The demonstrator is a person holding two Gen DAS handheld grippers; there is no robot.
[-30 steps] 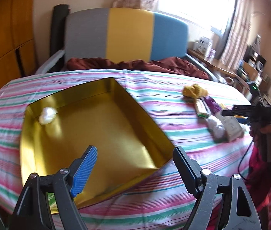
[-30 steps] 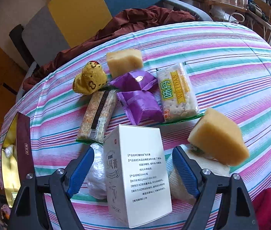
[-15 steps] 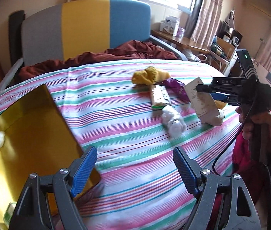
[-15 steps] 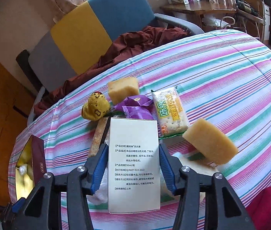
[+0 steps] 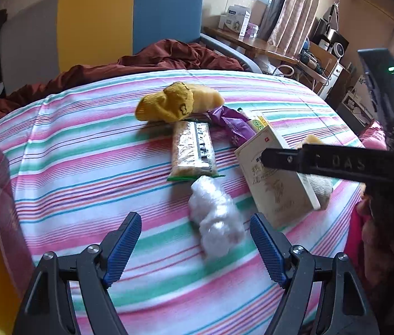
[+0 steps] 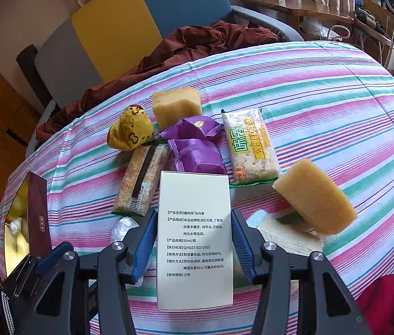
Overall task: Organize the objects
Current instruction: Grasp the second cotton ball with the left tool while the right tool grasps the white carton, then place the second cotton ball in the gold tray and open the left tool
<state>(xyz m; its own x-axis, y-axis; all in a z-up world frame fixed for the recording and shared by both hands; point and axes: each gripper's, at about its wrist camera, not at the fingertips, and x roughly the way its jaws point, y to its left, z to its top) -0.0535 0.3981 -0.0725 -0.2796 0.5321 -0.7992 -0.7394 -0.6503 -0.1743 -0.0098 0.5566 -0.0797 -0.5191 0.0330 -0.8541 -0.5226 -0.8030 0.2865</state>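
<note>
My right gripper (image 6: 194, 247) is shut on a white carton (image 6: 195, 240) with printed text, held just above the striped table; the carton also shows in the left wrist view (image 5: 276, 178). My left gripper (image 5: 195, 247) is open and empty, with a crumpled clear plastic wrap (image 5: 216, 217) lying between its fingers. A gold tray with a maroon rim (image 6: 36, 212) sits at the table's left and holds a small white ball (image 6: 15, 226). Loose items lie mid-table: a yellow knit toy (image 6: 130, 129), a cereal bar (image 6: 142, 180), purple packets (image 6: 197, 150), a cracker pack (image 6: 251, 146) and yellow sponges (image 6: 315, 196).
A striped cloth covers the round table (image 6: 322, 83). A grey, yellow and blue chair (image 6: 130, 25) with a maroon blanket (image 6: 197, 44) stands behind it. A wooden shelf (image 5: 266, 47) with boxes stands at the back right. The right gripper's black body (image 5: 336, 163) crosses the left view.
My right gripper closed on the white carton and lifted it slightly. My left gripper swung right from the gold tray to over the plastic wrap.
</note>
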